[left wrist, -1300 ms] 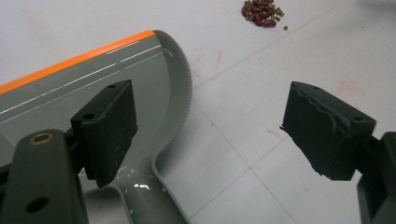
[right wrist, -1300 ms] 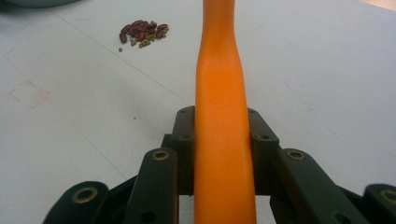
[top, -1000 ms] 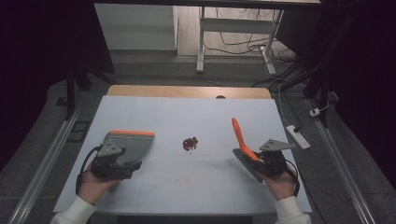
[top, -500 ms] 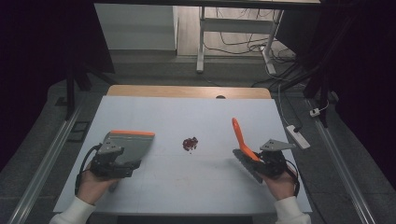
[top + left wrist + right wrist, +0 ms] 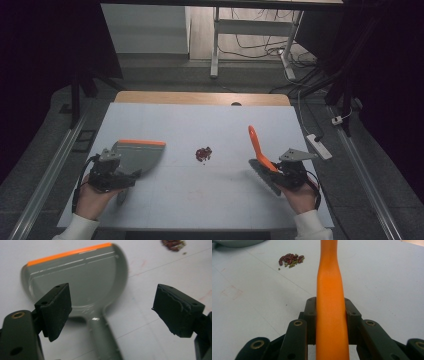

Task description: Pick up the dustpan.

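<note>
Your right fingers (image 5: 331,315) clench the orange brush handle (image 5: 329,290); left fingers (image 5: 117,312) released astride the grey orange-edged dustpan's (image 5: 77,280) handle. Dark bean pile (image 5: 203,153) ahead, unswept.

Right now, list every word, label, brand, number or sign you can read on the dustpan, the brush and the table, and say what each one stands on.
None: no readable text.
Grey dustpan with orange edge: no print.
Orange brush handle: plain.
Table: faint grid lines and smudges, no words.
White power strip at the table's edge: too small to tell.
</note>
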The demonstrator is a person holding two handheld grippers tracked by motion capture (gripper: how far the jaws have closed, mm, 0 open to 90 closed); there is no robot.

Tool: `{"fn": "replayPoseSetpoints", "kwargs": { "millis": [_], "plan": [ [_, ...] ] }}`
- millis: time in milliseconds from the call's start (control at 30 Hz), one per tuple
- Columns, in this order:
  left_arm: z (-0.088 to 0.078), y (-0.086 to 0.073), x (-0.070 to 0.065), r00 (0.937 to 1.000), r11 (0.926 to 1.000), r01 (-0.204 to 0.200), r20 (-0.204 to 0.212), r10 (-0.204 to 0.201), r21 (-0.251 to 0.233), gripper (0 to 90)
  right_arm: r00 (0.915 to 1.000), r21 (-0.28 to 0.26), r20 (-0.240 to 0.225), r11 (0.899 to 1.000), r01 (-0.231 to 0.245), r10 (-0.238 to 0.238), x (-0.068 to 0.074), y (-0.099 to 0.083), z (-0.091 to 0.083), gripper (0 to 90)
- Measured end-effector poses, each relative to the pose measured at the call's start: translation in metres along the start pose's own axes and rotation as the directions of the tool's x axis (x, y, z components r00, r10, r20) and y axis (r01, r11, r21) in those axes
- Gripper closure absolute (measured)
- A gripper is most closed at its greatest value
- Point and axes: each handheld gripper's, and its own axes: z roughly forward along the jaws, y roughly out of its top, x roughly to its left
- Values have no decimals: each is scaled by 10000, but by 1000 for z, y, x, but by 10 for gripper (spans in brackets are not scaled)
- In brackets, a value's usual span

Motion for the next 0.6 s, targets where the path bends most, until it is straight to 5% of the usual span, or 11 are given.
{"fn": "replayPoseSetpoints", "kwargs": {
  "millis": [267,600],
  "plan": [
    [9,-10,14,9990,9957,390,-259,-369,836,146,10000,29,60,10000,-20,20,1,0,1,703],
    [25,-17,19,9963,9805,861,-74,-861,1768,117,10000,161,69,9999,21,-22,0,-2,3,703]
  ]
}}
